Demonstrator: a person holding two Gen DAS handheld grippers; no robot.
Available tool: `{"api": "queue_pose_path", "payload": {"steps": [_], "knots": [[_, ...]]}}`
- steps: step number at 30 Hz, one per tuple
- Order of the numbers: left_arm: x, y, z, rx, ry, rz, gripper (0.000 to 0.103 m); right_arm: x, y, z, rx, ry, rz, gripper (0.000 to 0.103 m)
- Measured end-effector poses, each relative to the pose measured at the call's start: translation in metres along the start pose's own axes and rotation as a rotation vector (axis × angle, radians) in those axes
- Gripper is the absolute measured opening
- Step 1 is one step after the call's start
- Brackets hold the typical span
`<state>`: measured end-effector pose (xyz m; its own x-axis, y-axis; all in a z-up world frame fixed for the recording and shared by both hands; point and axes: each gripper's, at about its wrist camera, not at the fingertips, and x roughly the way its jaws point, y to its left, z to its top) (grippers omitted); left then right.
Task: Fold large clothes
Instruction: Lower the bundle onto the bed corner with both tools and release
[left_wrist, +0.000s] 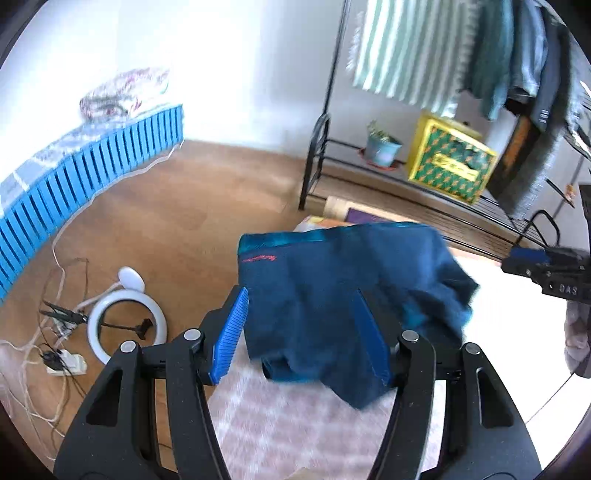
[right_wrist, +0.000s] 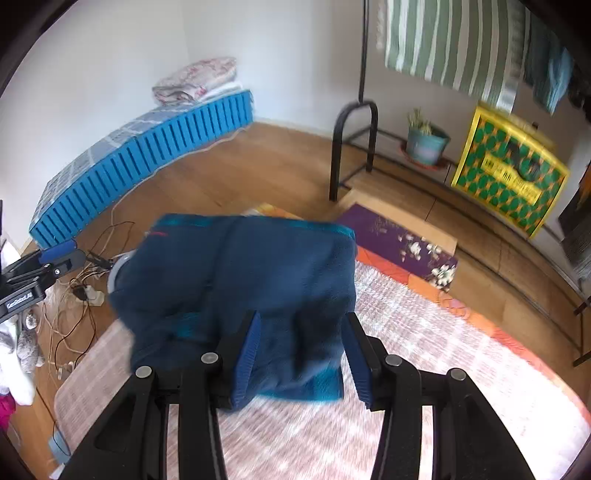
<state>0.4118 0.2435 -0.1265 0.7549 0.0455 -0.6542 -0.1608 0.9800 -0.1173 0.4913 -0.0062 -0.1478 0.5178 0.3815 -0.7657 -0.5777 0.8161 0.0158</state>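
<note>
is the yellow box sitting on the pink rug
No, the yellow box stands on the low shelf of the black clothes rack, well beyond the pink rug.

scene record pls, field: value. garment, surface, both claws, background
garment: dark blue fleece, folded into a bundle, lying on the rug
surface: pale pink rug on wood floor
left claw: open, pads clear of the fleece, nothing held
right claw: open, nothing held
background: clothes rack with striped cloth, yellow box, potted plant, blue mattress
floor clutter: ring light, cables
</note>
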Motion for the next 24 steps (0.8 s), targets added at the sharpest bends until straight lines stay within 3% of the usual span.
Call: {"api": "queue_pose_path", "payload": {"steps": [5,13,15,17,19,24], "knots": [[-0.068,-0.027,-0.007,0.019,-0.025,-0.026,0.063,-0.077,0.023,-0.020,-0.007,-0.070,-0.023,0.048],[-0.171,-0.072,-0.051,0.081,-0.078,-0.052,0.063,-0.193,0.051,-0.088,-0.031,-0.162,-0.106,0.063],[-0.188,-0.084,-0.062,0.098,-0.083,-0.058,0.066,-0.217,0.054,-0.109,-0.026,-0.176,-0.115,0.063],[-0.201,-0.094,-0.073,0.111,-0.090,-0.068,0.076,-0.237,0.056,-0.129,-0.005,-0.189,-0.119,0.067],[-0.213,-0.107,-0.086,0.130,-0.098,-0.072,0.077,-0.252,0.057,-0.147,0.013,-0.205,-0.123,0.075],[-0.227,-0.124,-0.109,0.108,-0.102,-0.107,0.078,-0.279,0.057,-0.191,0.046,-0.237,-0.206,0.080]]}}
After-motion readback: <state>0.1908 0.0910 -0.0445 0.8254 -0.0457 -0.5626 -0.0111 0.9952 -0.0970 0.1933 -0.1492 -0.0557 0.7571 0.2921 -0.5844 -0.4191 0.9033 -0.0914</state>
